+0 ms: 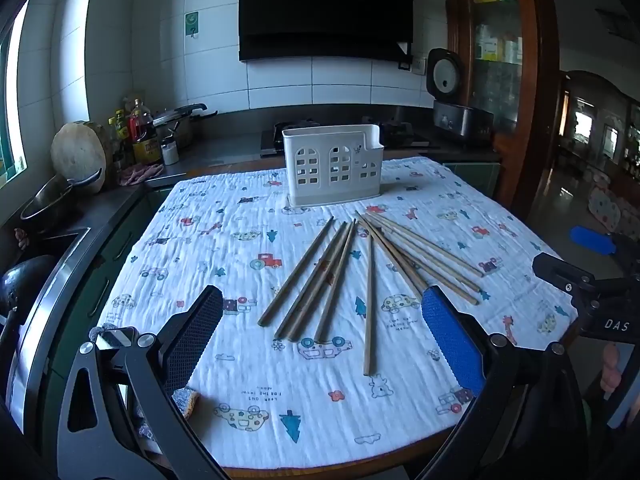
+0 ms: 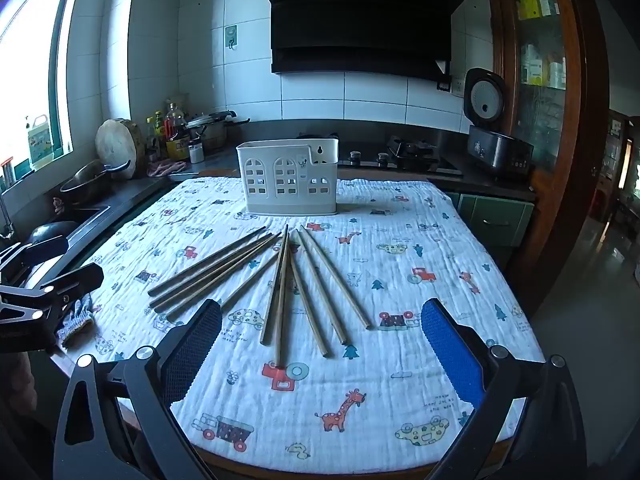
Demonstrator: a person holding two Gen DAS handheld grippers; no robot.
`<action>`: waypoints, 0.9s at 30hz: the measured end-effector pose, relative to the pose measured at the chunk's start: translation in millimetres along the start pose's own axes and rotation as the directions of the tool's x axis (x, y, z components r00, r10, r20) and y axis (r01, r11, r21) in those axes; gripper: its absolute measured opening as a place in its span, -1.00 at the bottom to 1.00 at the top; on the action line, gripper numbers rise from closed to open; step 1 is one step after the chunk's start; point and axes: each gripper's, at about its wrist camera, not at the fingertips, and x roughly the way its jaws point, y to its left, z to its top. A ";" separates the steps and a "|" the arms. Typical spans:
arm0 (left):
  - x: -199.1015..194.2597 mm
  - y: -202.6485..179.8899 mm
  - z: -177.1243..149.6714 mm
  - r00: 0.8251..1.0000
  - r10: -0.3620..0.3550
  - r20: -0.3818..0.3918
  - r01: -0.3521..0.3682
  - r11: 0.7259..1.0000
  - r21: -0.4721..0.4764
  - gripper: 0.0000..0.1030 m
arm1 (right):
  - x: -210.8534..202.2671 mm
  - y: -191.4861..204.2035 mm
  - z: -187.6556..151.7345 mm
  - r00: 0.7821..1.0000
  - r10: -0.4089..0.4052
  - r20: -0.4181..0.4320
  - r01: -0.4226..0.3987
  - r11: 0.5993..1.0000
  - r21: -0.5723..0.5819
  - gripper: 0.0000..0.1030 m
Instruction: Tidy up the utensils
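Several wooden chopsticks [image 1: 340, 276] lie fanned out on a patterned cloth [image 1: 224, 248]; they also show in the right wrist view [image 2: 280, 288]. A white slotted utensil holder [image 1: 334, 164] stands upright at the cloth's far side, also in the right wrist view [image 2: 289, 176]. My left gripper [image 1: 322, 328] is open and empty, hovering above the near ends of the chopsticks. My right gripper [image 2: 322, 332] is open and empty, above the near chopstick ends. The right gripper's body shows at the right edge of the left view [image 1: 592, 300].
A kitchen counter runs behind and left with oil bottles [image 1: 142, 136], a round chopping board [image 1: 78, 156], a pan [image 1: 52, 200], a gas stove [image 2: 404, 156] and a rice cooker [image 2: 496, 148]. A wooden cabinet [image 2: 536, 80] stands right. A sponge [image 1: 186, 400] lies at the table's near left edge.
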 end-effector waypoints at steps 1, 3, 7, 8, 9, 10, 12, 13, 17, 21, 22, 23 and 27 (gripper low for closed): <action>-0.3 0.5 0.0 1.000 -0.001 0.000 0.001 1.000 -0.001 0.91 | -0.1 0.2 0.1 1.000 0.000 0.000 0.000 1.000 0.001 0.88; 0.2 -0.2 -1.0 1.000 -0.004 0.003 0.004 1.000 0.000 0.91 | -0.1 0.7 0.2 1.000 0.002 -0.002 -0.002 1.000 -0.001 0.88; 0.7 -2.4 -1.5 1.000 -0.006 0.006 0.006 1.000 0.002 0.91 | -0.2 0.6 1.3 1.000 0.001 -0.005 -0.001 1.000 -0.003 0.88; 0.2 -0.3 -0.3 1.000 -0.006 -0.001 0.006 1.000 -0.002 0.91 | 1.1 0.6 0.6 1.000 0.002 -0.005 -0.002 1.000 -0.002 0.88; 0.6 -0.5 -0.6 1.000 -0.007 -0.002 0.007 1.000 -0.002 0.91 | 1.5 0.9 0.8 1.000 0.002 -0.005 -0.002 1.000 -0.001 0.88; 1.0 -0.9 -0.9 1.000 -0.006 -0.003 0.006 1.000 -0.001 0.91 | 2.1 1.3 0.8 1.000 0.002 -0.006 -0.002 1.000 -0.001 0.88; 0.6 -0.1 -0.6 1.000 -0.010 -0.011 0.010 1.000 -0.008 0.91 | 1.7 1.0 0.5 1.000 0.000 -0.005 0.000 1.000 -0.002 0.88; 0.6 -0.2 -0.6 1.000 -0.011 -0.013 0.011 1.000 -0.008 0.91 | 1.9 0.9 0.4 1.000 0.002 -0.005 -0.002 1.000 -0.001 0.88; 4.6 5.0 -3.6 1.000 -0.009 -0.003 0.009 1.000 -0.001 0.90 | 4.8 2.3 -1.7 1.000 0.001 -0.009 -0.001 1.000 -0.006 0.88; 8.2 2.8 -1.7 1.000 -0.004 -0.006 0.004 1.000 0.000 0.91 | 5.4 2.4 -2.5 1.000 0.002 -0.007 -0.002 1.000 -0.002 0.88; 8.6 2.9 -1.5 1.000 -0.006 -0.008 0.006 1.000 -0.003 0.91 | 5.8 2.6 -2.5 1.000 0.003 -0.007 -0.003 1.000 -0.003 0.88; 5.4 2.4 -1.8 1.000 -0.011 -0.011 0.011 1.000 -0.004 0.90 | 5.8 2.8 -2.2 1.000 0.003 -0.007 -0.003 1.000 -0.003 0.88; 7.3 3.0 -2.8 1.000 -0.018 -0.020 0.018 1.000 -0.007 0.91 | 6.2 2.2 -2.7 1.000 0.004 -0.008 -0.004 1.000 -0.001 0.88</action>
